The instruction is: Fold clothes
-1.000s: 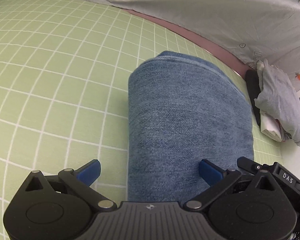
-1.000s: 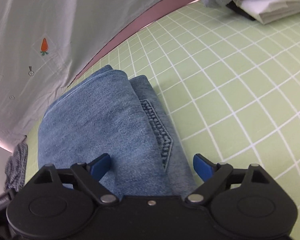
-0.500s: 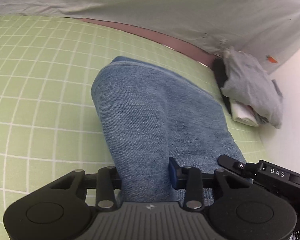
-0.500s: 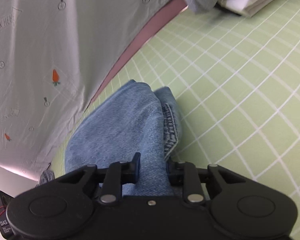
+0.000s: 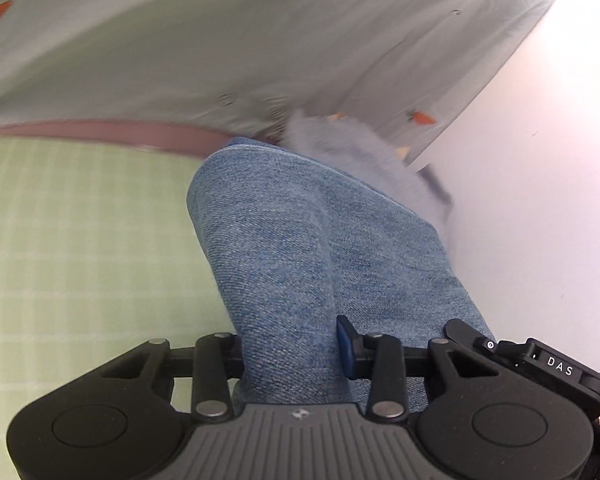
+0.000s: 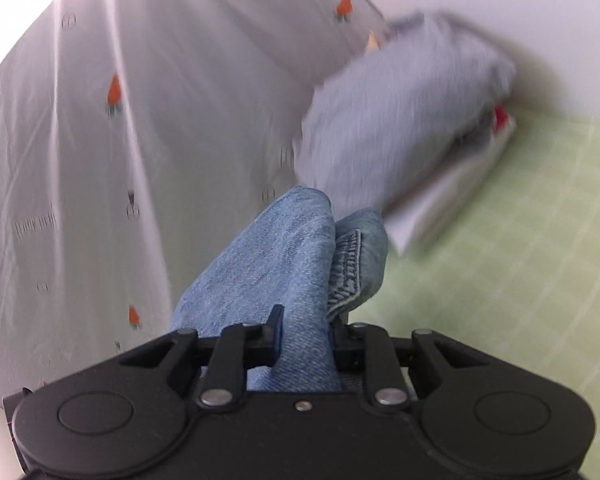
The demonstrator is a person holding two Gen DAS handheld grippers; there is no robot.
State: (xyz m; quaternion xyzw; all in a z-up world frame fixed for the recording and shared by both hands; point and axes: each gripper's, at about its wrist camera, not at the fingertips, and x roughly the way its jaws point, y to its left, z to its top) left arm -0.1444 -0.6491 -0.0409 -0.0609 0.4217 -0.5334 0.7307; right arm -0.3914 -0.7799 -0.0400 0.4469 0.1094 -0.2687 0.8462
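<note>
Both the left gripper (image 5: 290, 354) and right gripper (image 6: 304, 334) are clamped on the folded jeans (image 5: 300, 248), whose length runs forward toward the blurred, probably folded, pile (image 6: 408, 120).

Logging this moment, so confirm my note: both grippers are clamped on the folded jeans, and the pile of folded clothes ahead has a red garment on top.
Wrong on one point: the top garment of the pile is grey, as the right wrist view shows; red only peeks out lower down. Both the left gripper and right gripper are clamped on the folded jeans.
</note>
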